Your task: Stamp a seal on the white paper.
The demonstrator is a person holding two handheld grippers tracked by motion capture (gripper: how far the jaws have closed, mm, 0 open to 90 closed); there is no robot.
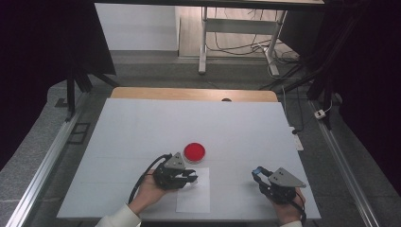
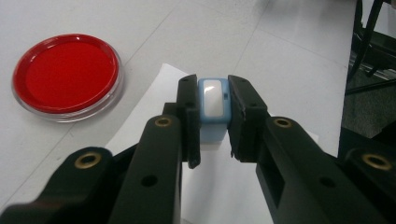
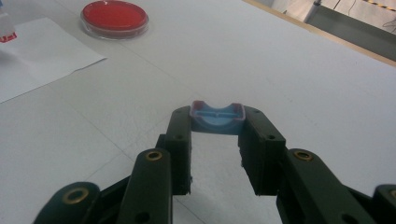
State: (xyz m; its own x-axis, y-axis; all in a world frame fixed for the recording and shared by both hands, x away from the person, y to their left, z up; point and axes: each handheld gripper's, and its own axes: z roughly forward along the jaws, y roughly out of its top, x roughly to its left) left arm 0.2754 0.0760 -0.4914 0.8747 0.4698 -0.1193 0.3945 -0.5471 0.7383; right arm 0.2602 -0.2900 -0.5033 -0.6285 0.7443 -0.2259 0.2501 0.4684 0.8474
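A small light-blue stamp [image 2: 213,105] with a white top is pinched between the jaws of my left gripper [image 2: 213,112], which is shut on it just above a white paper sheet [image 2: 154,107]. In the high view the left gripper [image 1: 191,178] hangs over the sheet [image 1: 194,196], just in front of a round red ink pad [image 1: 194,152] in a clear dish. The pad [image 2: 65,74] lies to the left of the jaws. My right gripper [image 3: 217,121] is shut on a blue cap [image 3: 217,117] with a pinkish rim, at the table's front right [image 1: 257,174].
A white board [image 1: 142,127] covers the table, with a wooden edge [image 1: 194,93] showing at the far side. Metal rails [image 1: 47,161] run along both sides. Beyond the table stand desk legs [image 1: 203,42] and loose cables on the floor.
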